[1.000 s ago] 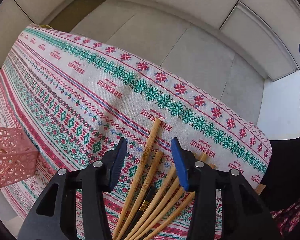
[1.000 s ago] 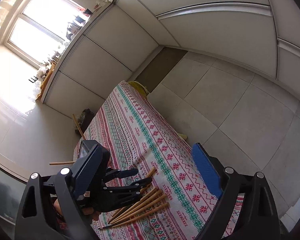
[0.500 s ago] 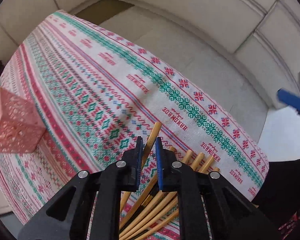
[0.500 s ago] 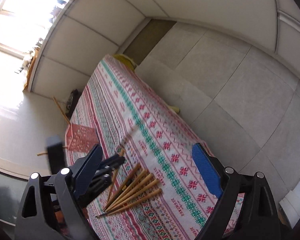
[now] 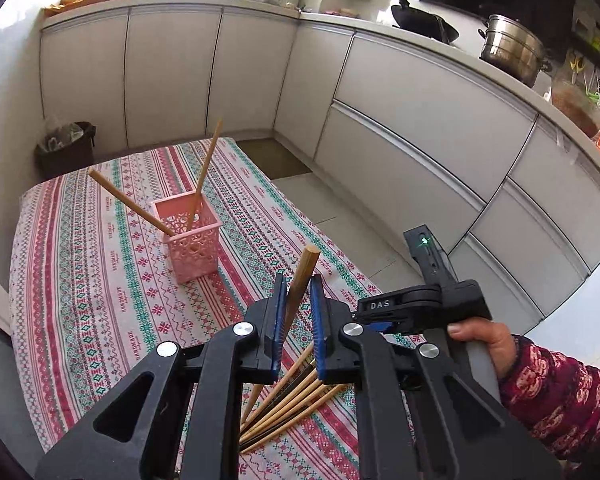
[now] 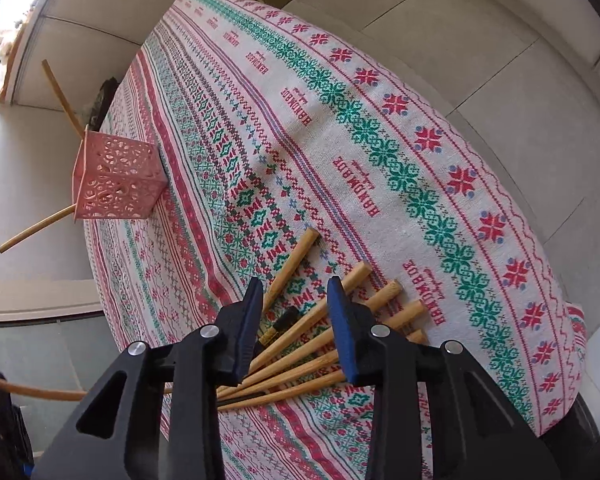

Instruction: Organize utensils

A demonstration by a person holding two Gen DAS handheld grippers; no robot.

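Left gripper [image 5: 296, 312] fingers clamped on one wooden chopstick [image 5: 302, 278] above table [image 5: 100, 300]; right gripper [image 6: 296, 320] fingers closing, not yet pressing, over fanned chopsticks [image 6: 320, 344]; pink basket [image 5: 192, 240] beyond.

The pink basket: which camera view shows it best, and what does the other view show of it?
The left wrist view: the pink basket stands upright near mid-frame, open top visible, two chopsticks leaning inside. The right wrist view shows it small and tilted at the left edge, its opening hidden.
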